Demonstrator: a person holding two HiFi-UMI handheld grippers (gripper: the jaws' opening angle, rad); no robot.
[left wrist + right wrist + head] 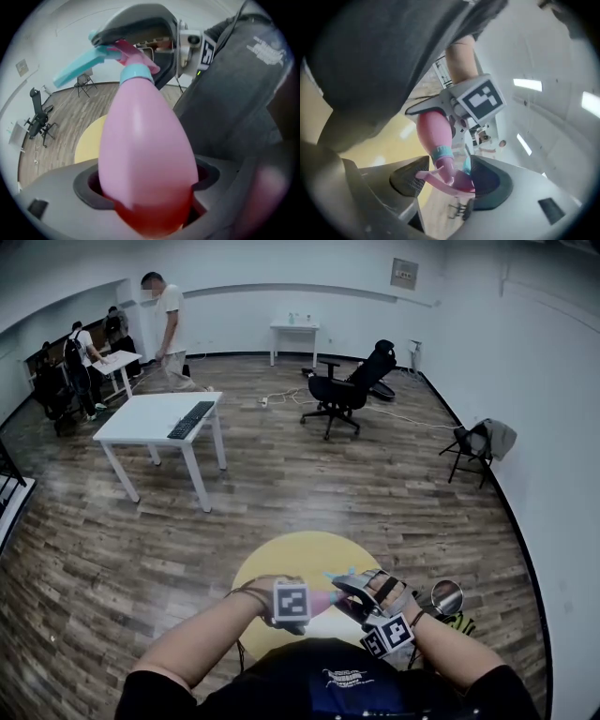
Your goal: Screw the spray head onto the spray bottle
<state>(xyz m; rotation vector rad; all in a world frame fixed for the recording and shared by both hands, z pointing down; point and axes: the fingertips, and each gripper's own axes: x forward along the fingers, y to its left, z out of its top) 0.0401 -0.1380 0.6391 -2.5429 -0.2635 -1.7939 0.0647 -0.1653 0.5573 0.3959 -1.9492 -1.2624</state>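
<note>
Close to the person's body, the left gripper [146, 185] is squeezed tight on the fat bottom of the pink bottle [145, 136]. It needs a firm hold there so the bottle cannot spin. A bit farther out, the spray head [133, 50] sits on the bottle's neck by its blue ring [136, 74], and the right gripper [450, 180] has its jaws apart around the head. It looks best to close on the head gently, keep it straight and turn in small steps, above the round yellow table [281, 554].
</note>
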